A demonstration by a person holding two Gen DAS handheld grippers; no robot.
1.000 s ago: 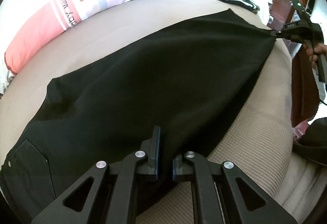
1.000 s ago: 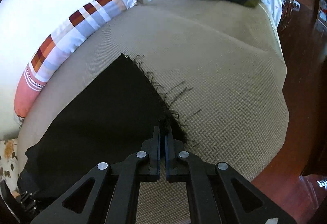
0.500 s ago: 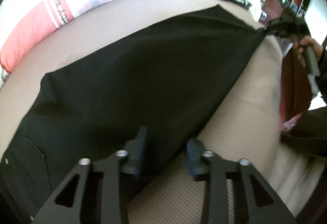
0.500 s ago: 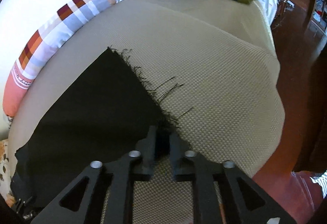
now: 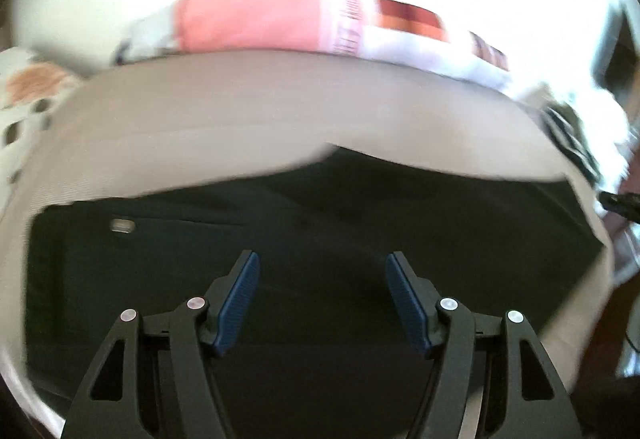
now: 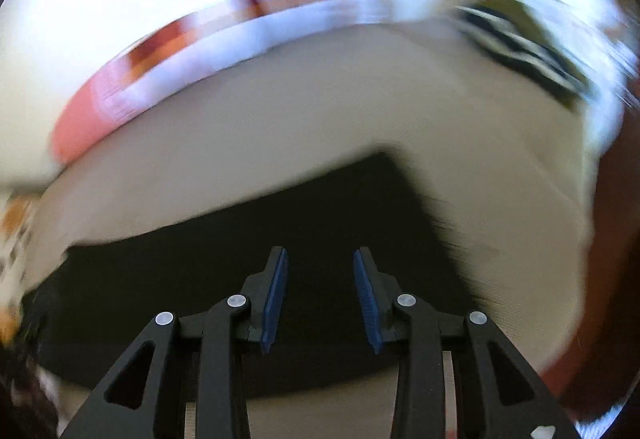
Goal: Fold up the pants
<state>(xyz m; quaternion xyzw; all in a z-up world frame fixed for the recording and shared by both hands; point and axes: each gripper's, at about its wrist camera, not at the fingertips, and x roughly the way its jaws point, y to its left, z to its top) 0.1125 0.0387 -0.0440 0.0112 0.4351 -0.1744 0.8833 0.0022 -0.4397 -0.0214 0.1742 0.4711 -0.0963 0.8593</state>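
The black pants (image 5: 320, 223) lie flat on the beige mattress (image 5: 240, 127); a small grey label (image 5: 122, 225) shows near their left end. My left gripper (image 5: 322, 271) is open and empty, hovering over the pants. In the right wrist view the pants (image 6: 280, 231) end in a frayed hem (image 6: 444, 227) on the right. My right gripper (image 6: 320, 267) is open and empty over that leg end. Both views are motion-blurred.
A long pillow with pink, white and checked stripes (image 5: 320, 23) lies along the far side of the mattress by the white wall. A striped dark garment (image 6: 520, 39) and white clothes lie at the far right. Dark wooden floor (image 6: 612, 239) shows past the mattress's right edge.
Both grippers have opened and let go of the pants. Both have swung to face across the mattress toward the pillow, with the pants lying flat.
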